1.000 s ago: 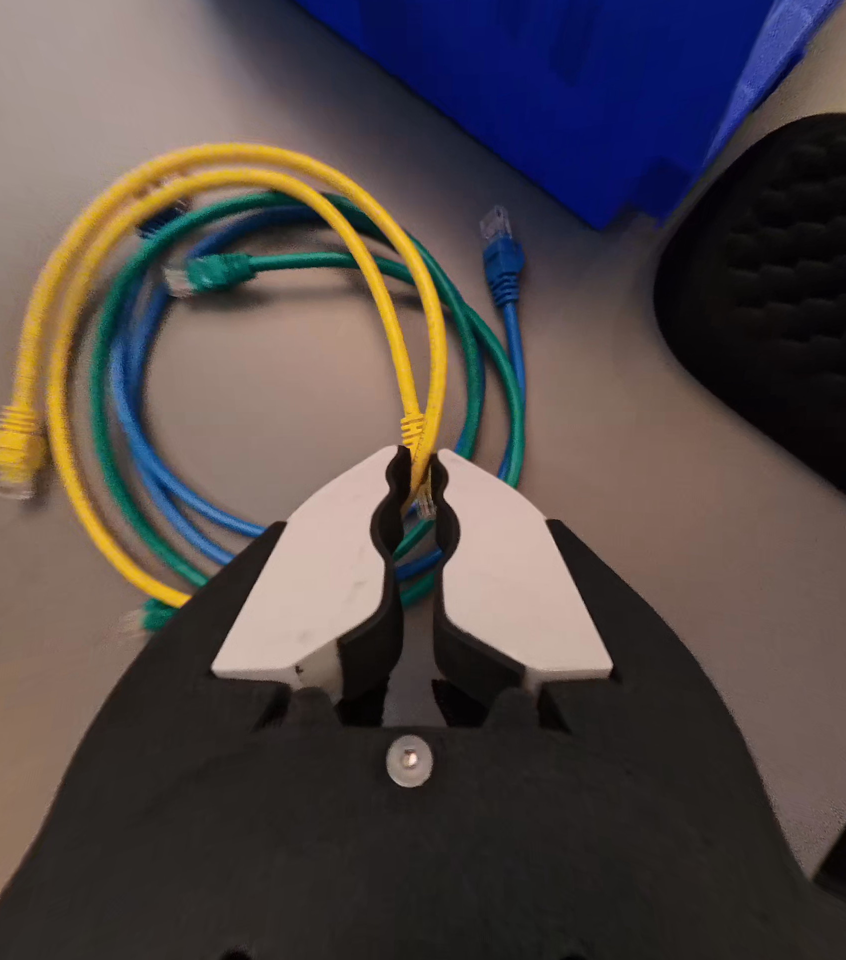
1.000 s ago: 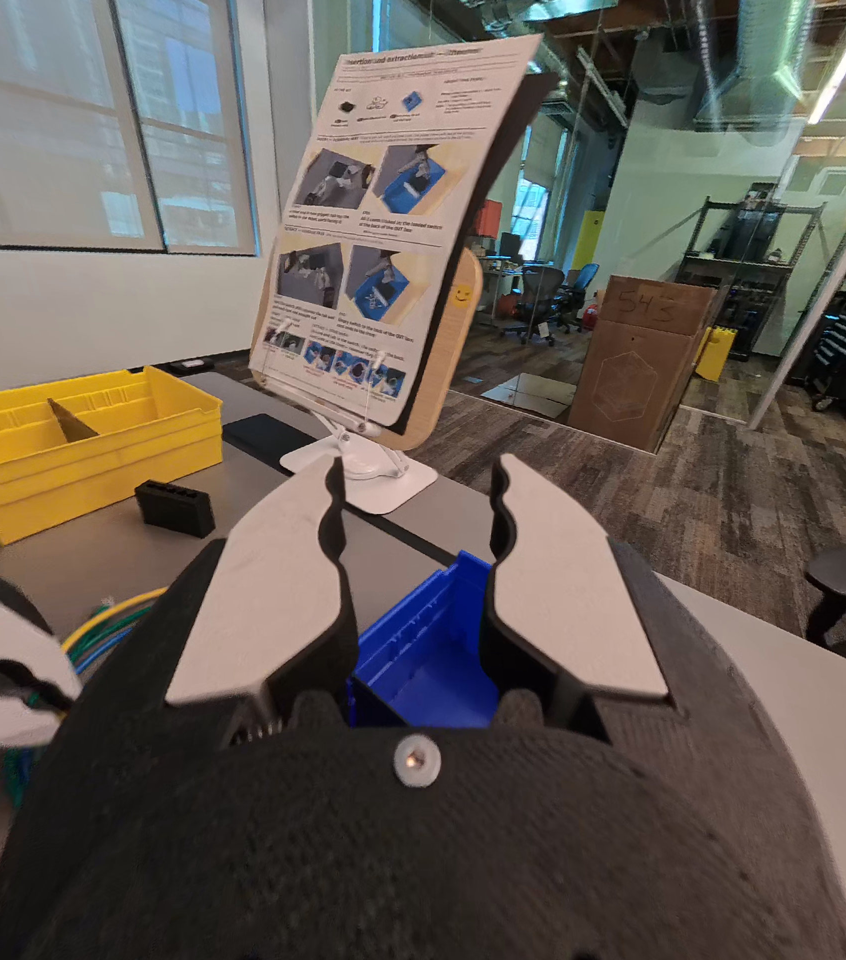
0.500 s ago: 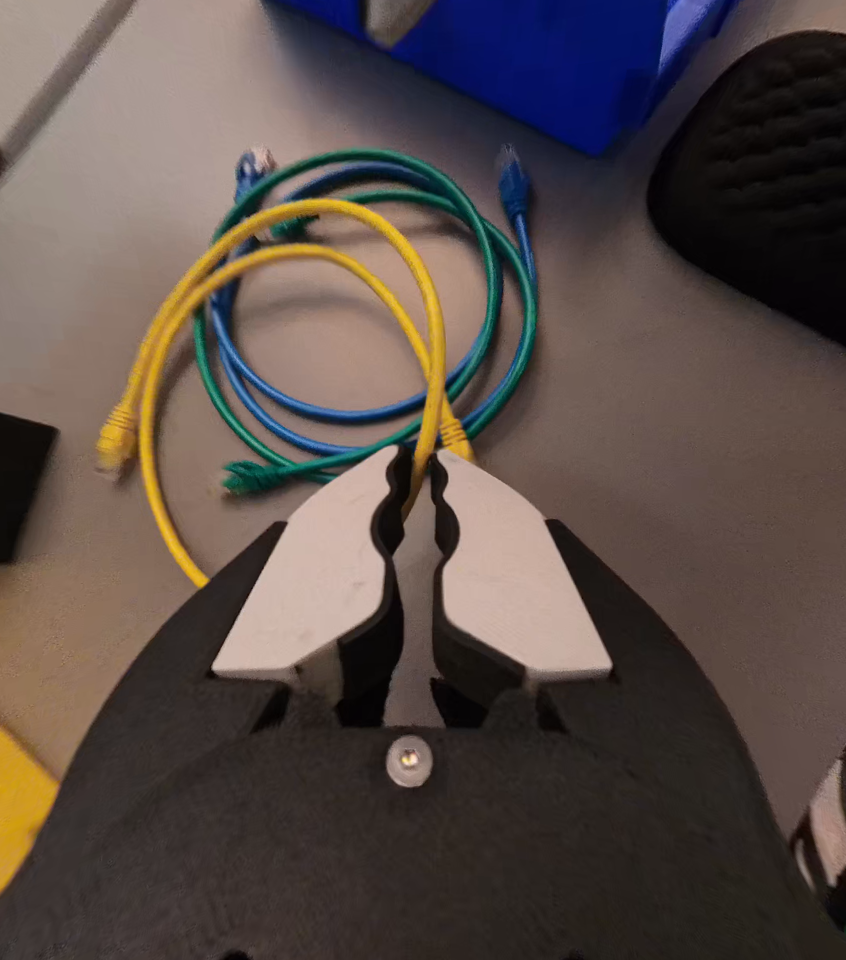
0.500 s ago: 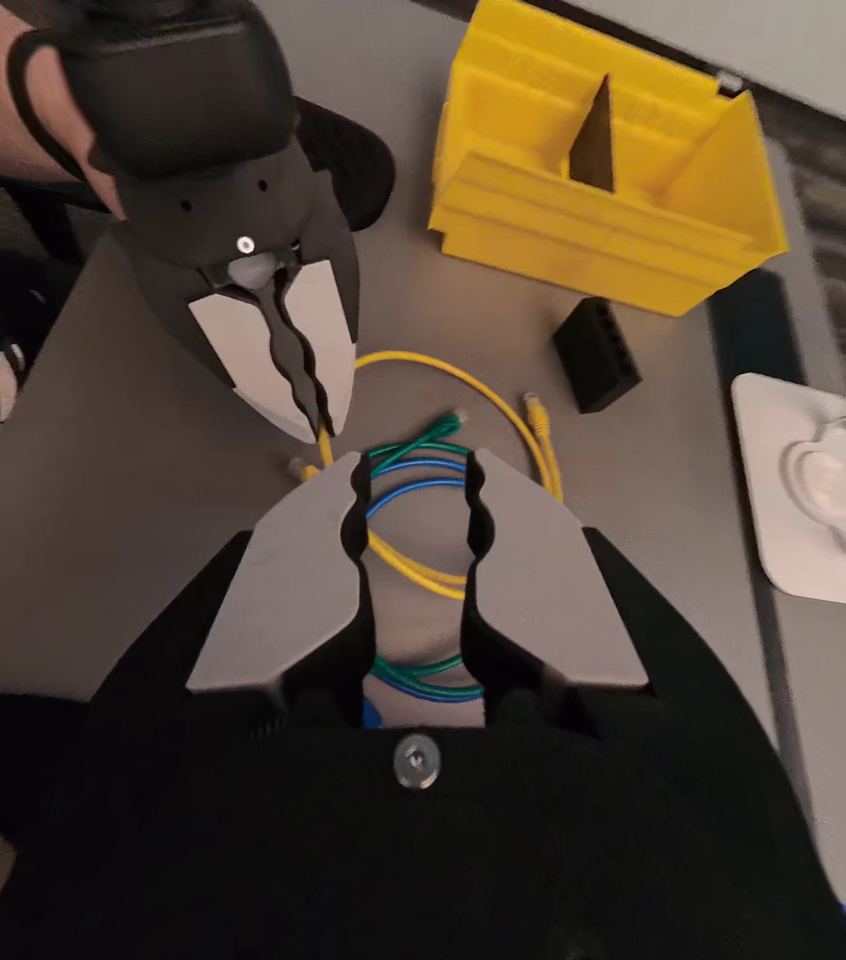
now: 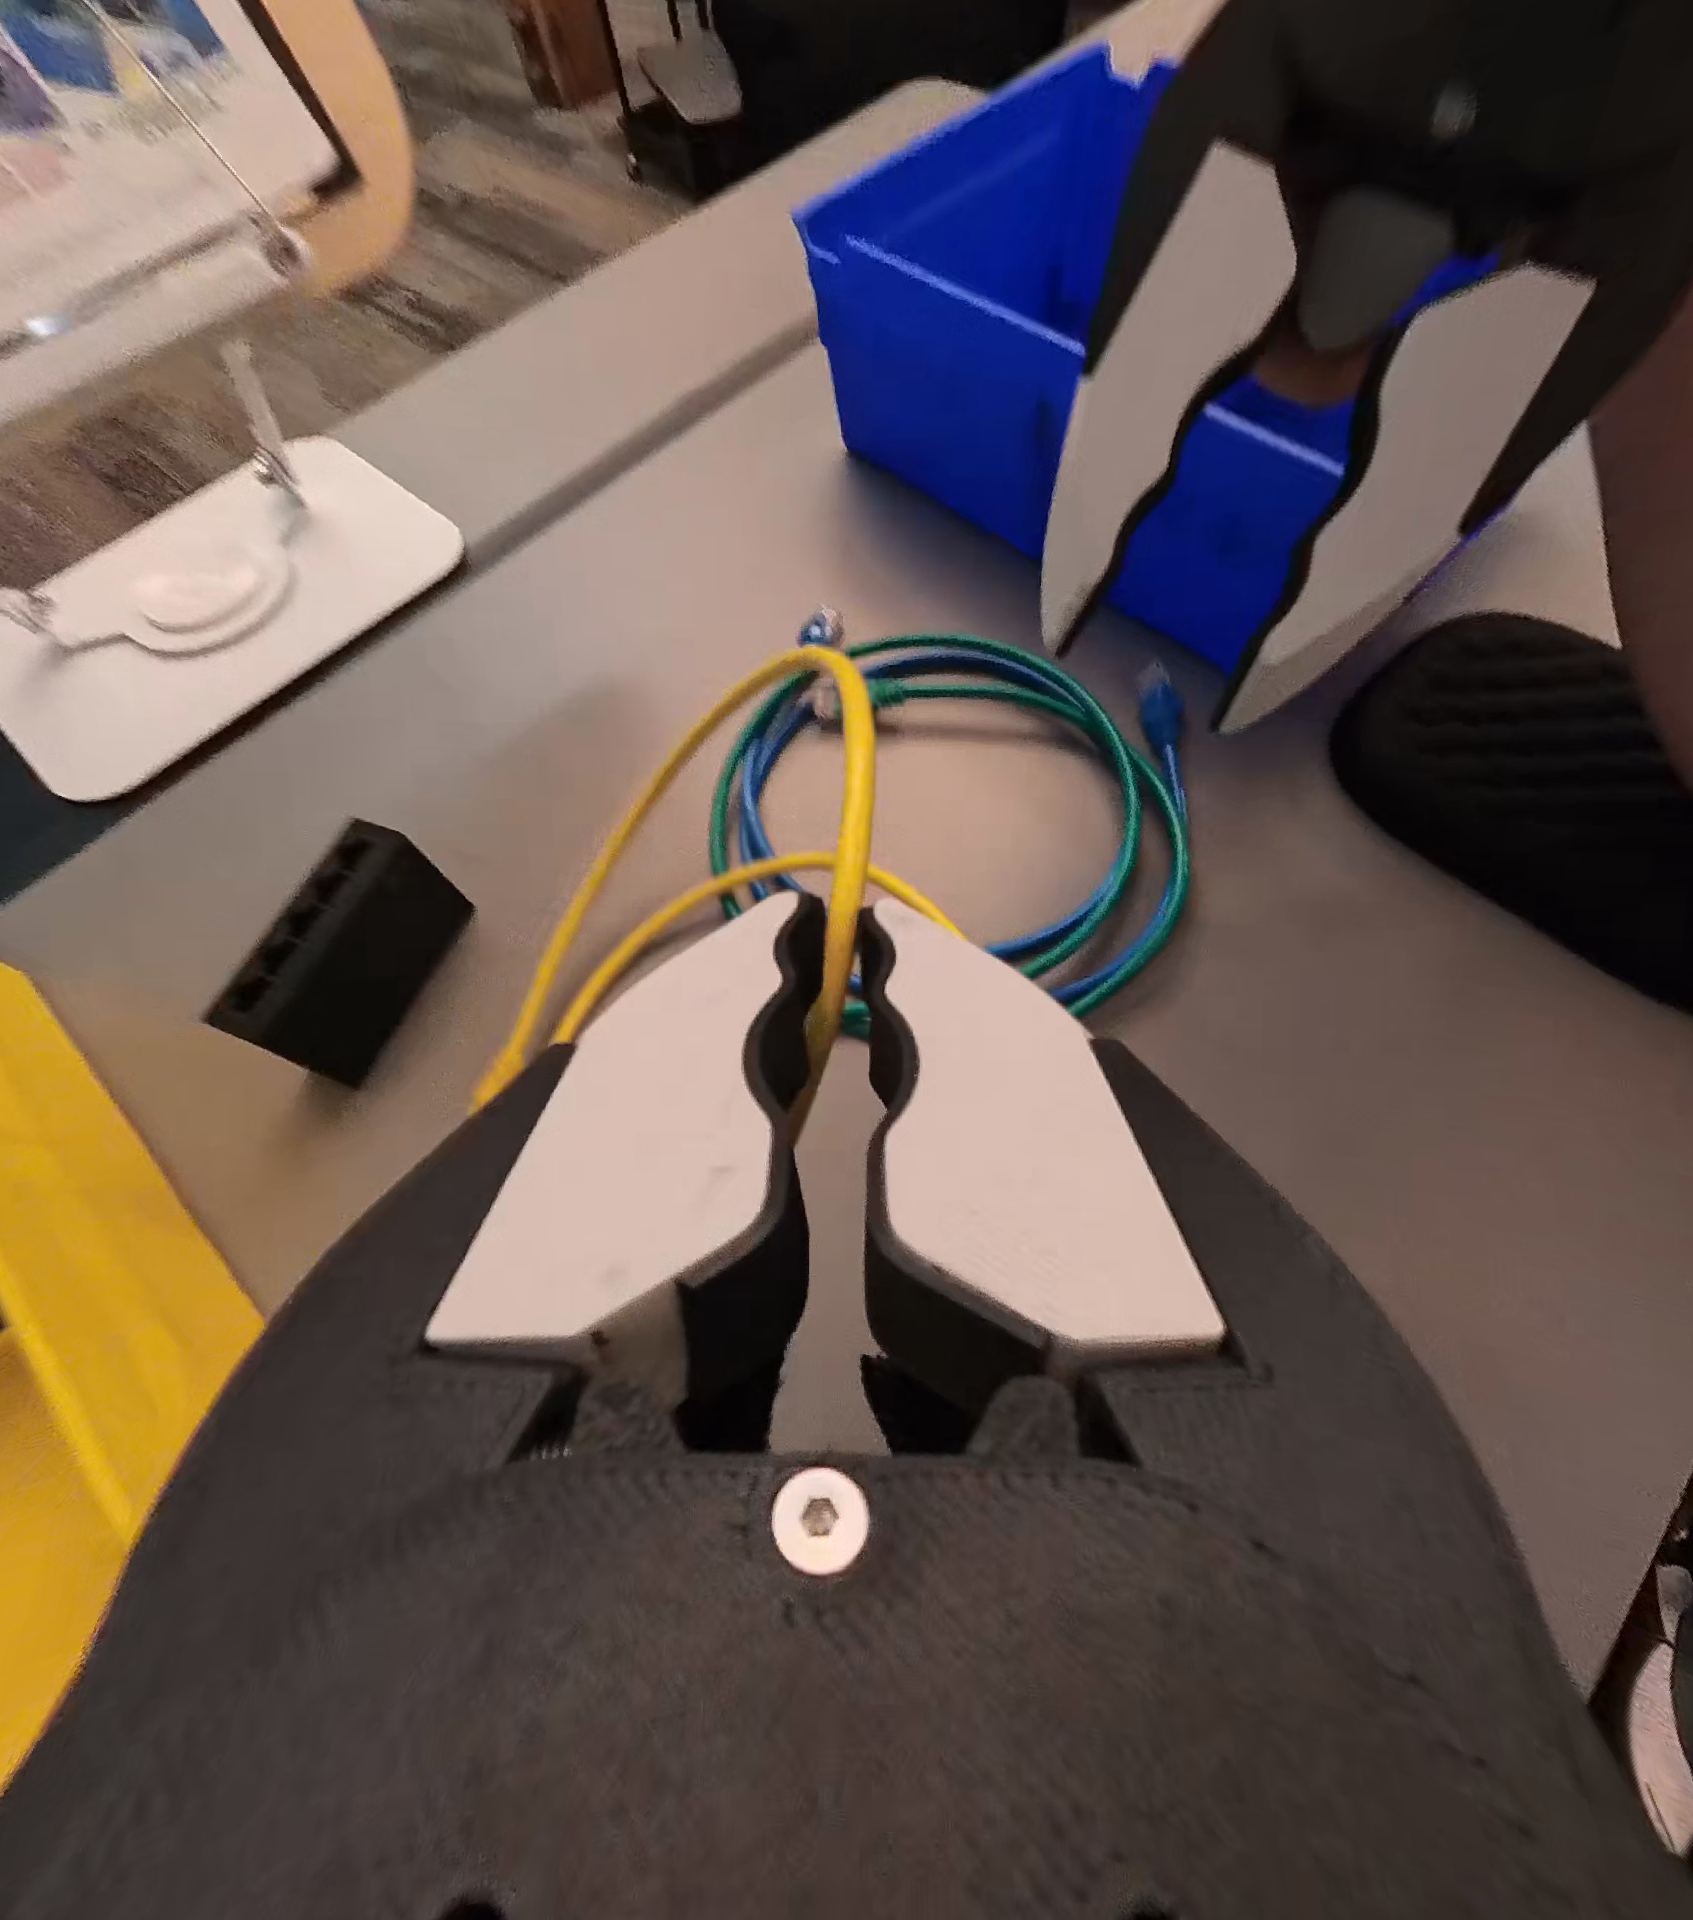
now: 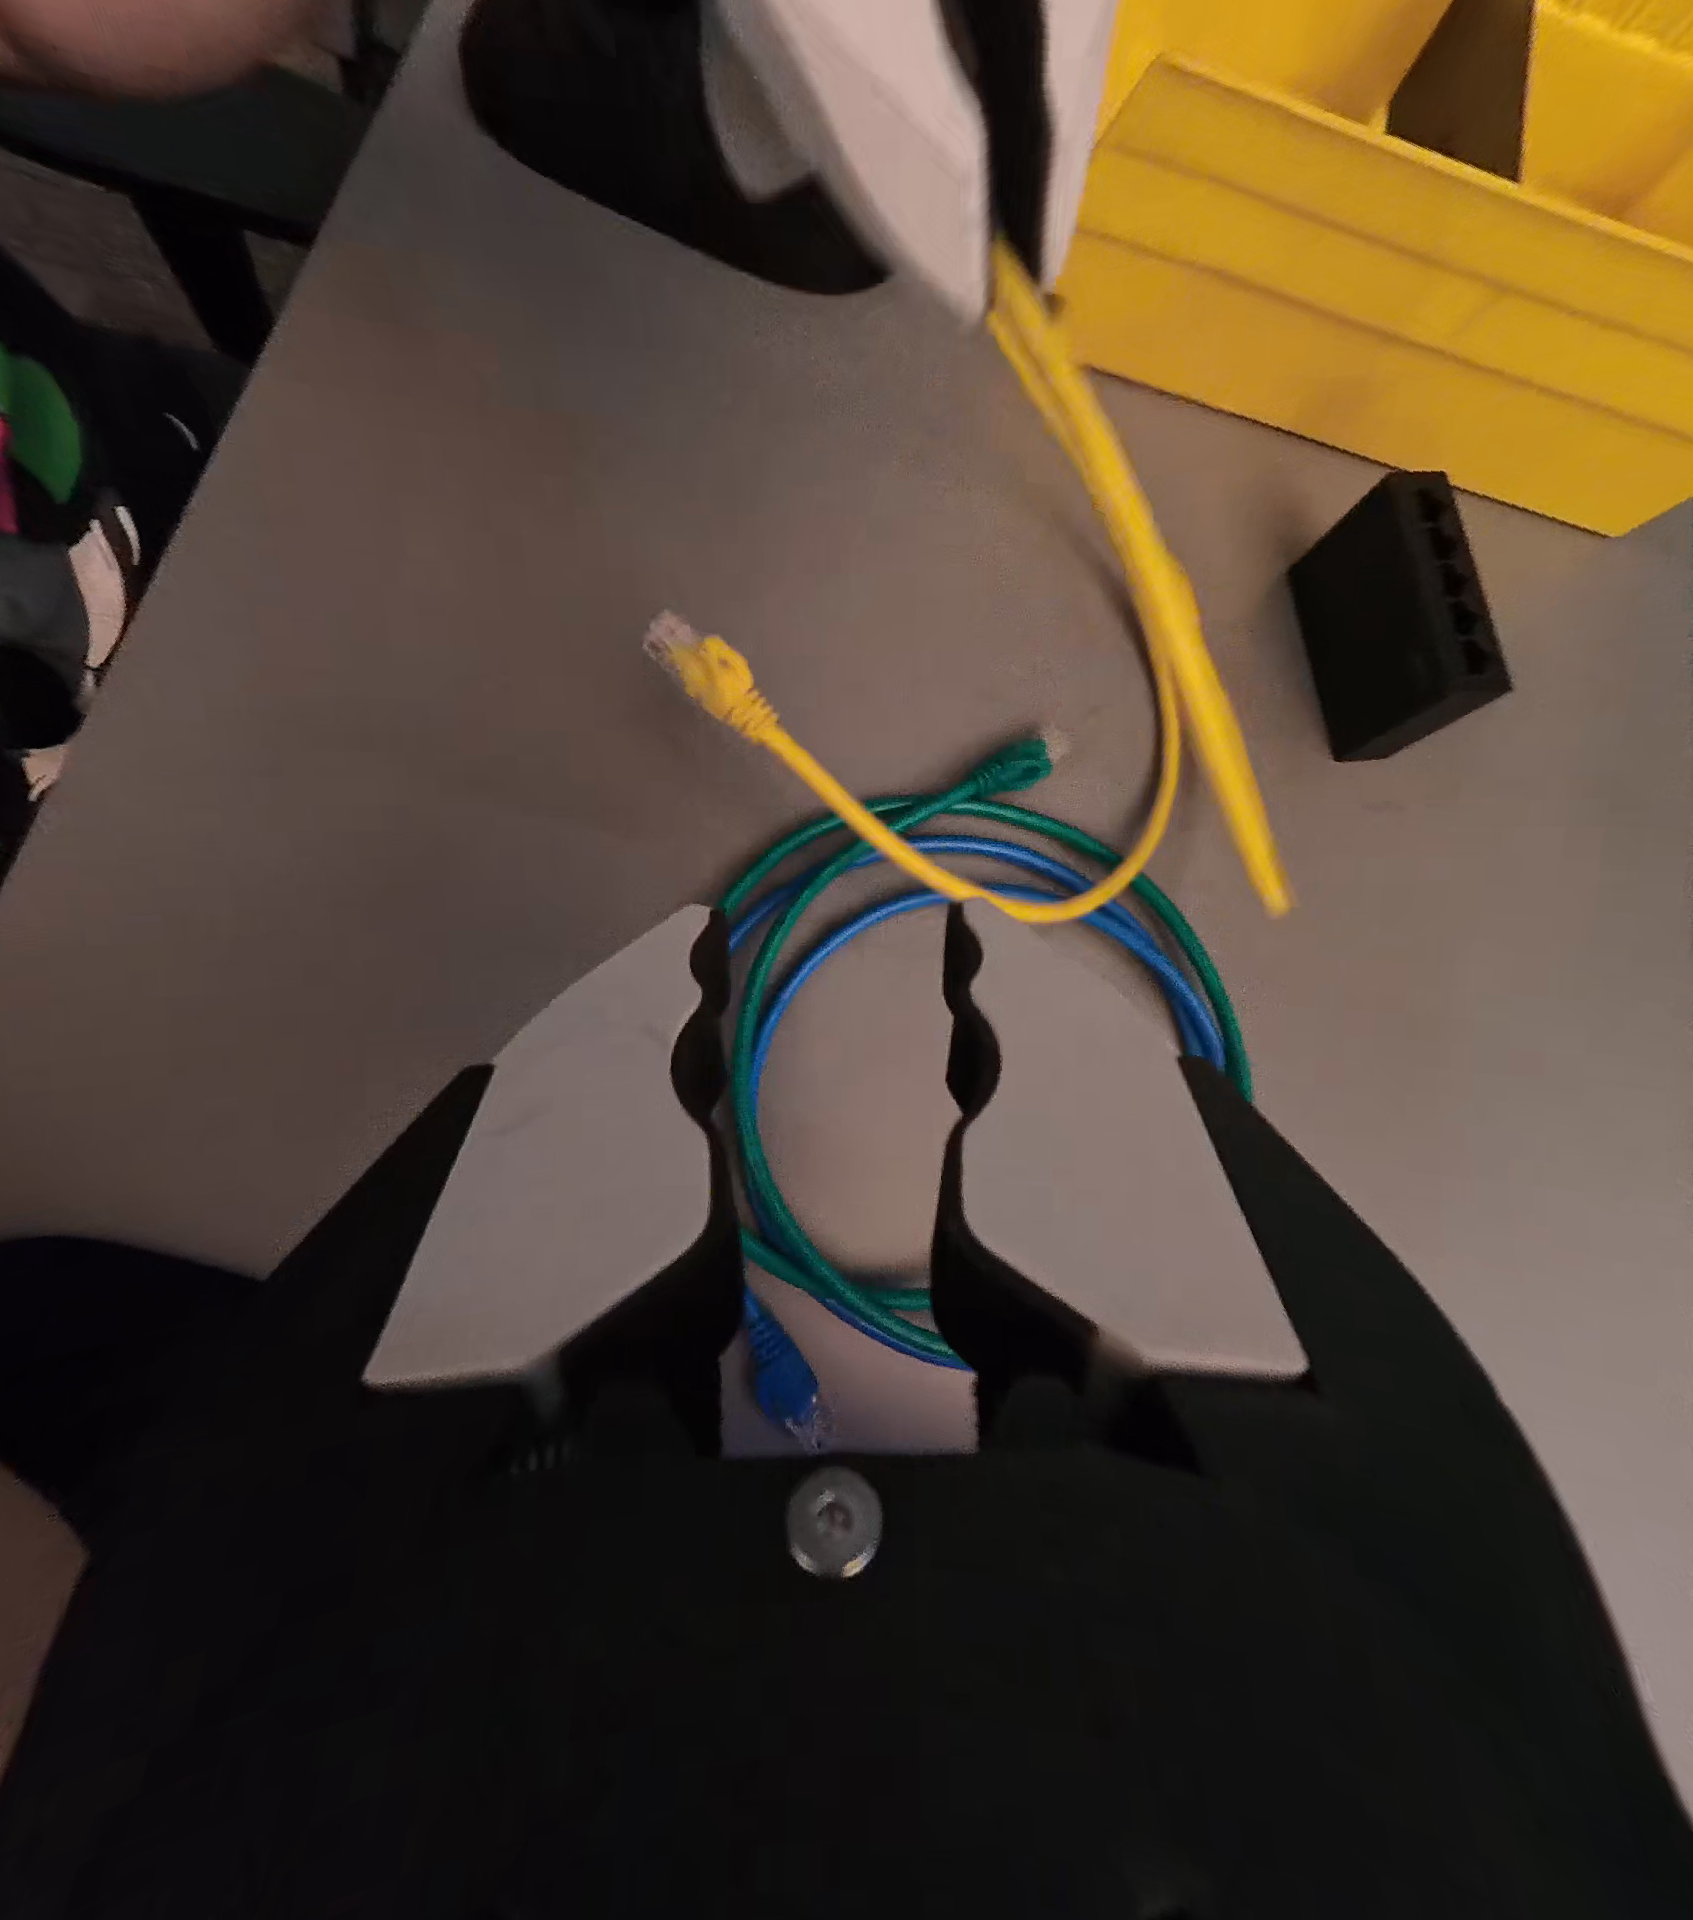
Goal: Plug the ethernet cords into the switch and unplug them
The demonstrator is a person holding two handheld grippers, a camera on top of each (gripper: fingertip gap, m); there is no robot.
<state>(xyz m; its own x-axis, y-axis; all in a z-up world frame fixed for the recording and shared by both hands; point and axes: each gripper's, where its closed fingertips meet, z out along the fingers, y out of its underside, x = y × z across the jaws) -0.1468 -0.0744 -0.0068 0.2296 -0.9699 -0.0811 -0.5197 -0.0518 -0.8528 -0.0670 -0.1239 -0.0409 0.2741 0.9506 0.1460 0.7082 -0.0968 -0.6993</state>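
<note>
My left gripper (image 5: 837, 920) is shut on the yellow ethernet cord (image 5: 857, 769) and holds it above the grey table, the cord looping up in front of the jaws. From the right wrist view, this gripper (image 6: 993, 270) is at the top with the yellow cord (image 6: 1148, 582) hanging from it; one yellow plug (image 6: 707, 675) rests on the table. The black switch (image 5: 343, 977) (image 6: 1403, 613) stands left of the cords, ports visible. The green cord (image 6: 748, 1039) and blue cord (image 6: 821, 935) lie coiled. My right gripper (image 6: 831, 920) (image 5: 1148, 675) is open and empty above that coil.
A yellow bin (image 5: 11, 1195) (image 6: 1444, 260) stands beside the switch. A blue bin (image 5: 946, 343) is behind the coil. A white stand base (image 5: 198, 603) carries an instruction sheet. A black foam pad (image 5: 1548, 810) lies at the right table edge.
My left gripper has lifted the yellow cord off the coil and tilted up towards the switch side. My right gripper swung down from facing the room to hover open over the green and blue coil.
</note>
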